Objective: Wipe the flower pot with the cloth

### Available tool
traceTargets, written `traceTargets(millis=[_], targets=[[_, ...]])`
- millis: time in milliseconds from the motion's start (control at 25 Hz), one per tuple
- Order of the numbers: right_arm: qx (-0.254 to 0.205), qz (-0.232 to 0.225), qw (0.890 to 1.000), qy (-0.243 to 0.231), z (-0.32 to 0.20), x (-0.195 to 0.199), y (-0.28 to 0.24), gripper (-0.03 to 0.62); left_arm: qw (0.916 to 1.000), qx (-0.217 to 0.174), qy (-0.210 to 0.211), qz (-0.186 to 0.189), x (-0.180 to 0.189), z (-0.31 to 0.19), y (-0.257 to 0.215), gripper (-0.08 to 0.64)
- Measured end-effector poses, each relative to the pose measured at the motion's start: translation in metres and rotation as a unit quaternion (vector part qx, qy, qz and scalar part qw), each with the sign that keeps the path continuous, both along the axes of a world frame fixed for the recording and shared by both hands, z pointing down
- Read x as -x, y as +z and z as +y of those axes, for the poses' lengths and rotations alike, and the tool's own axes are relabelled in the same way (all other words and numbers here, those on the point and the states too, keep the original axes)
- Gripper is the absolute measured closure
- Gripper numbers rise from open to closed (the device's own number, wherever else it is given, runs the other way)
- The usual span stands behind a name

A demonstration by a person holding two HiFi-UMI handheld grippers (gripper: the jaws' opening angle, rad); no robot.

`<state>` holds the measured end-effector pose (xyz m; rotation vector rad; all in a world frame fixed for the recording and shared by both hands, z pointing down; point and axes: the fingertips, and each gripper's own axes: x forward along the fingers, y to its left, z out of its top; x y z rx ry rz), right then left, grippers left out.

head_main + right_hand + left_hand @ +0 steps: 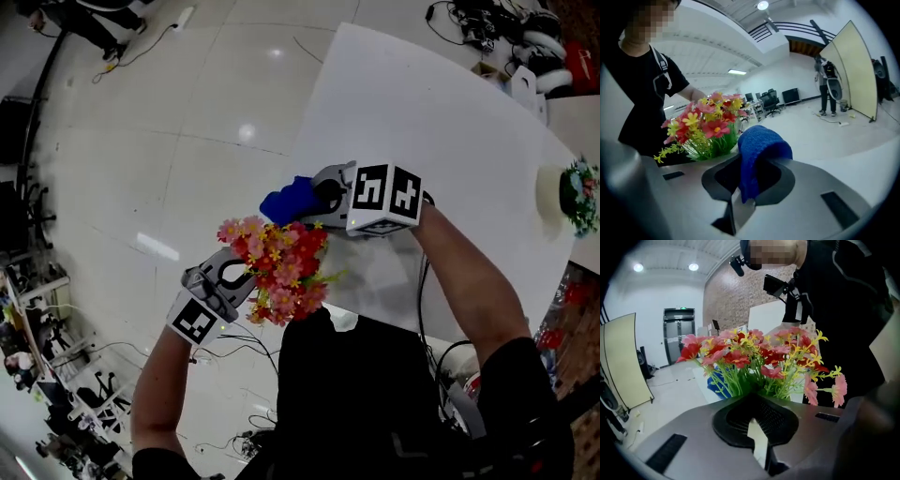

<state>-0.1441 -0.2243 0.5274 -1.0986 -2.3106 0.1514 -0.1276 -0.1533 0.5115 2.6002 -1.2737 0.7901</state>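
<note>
Nearest the head camera, the person's black T-shirt (375, 394) fills the lower edge. Just beyond it, the flower pot with red, pink and yellow artificial flowers on green stems (281, 272) (754, 357) is held in the air at the near left corner of the white table (422, 112). The pot's body is hidden beneath the blooms. In the left gripper view, the jaws of the left gripper (242, 274) (757, 427) are drawn narrow onto a pale strip at the foot of the stems, so the pot is carried by this gripper. A thick blue terry cloth (289, 200) (759, 145) is clamped between the jaws of the right gripper (323, 197) (740, 197), its folded end standing out past the jaw tips. The cloth is held just beside the flowers, on their far side; contact cannot be told. A second pot of flowers (574, 192) is set on the table's right edge, well apart. Glossy pale floor tiles (169, 141) are seen left of the table.
</note>
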Motion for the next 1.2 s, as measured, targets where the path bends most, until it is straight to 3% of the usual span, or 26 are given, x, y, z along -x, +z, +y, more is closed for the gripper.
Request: traceTargets(millis=[120, 280, 800, 960, 1200], targets=[[-0.002, 0.01, 0.998, -0.062, 0.013, 0.003, 0.003, 0.548, 1.0, 0.002, 0.0, 0.004, 0.0, -0.004, 0.0, 0.561], [0.022, 0.024, 0.994, -0.102, 0.018, -0.002, 0.008, 0.548, 0.9999, 0.005, -0.013, 0.003, 0.002, 0.0, 0.006, 0.561], [0.06, 0.07, 0.987, -0.129, 0.056, -0.098, 0.005, 0.549, 0.9997, -0.004, -0.021, 0.014, 0.003, -0.001, 0.005, 0.561], [0.068, 0.067, 0.991, -0.089, 0.024, -0.093, 0.005, 0.548, 0.9996, -0.004, -0.02, 0.02, 0.001, -0.003, 0.004, 0.561], [0.042, 0.018, 0.999, -0.015, -0.029, -0.03, -0.009, 0.548, 0.9989, -0.012, -0.034, 0.028, 0.001, -0.002, 0.002, 0.561]])
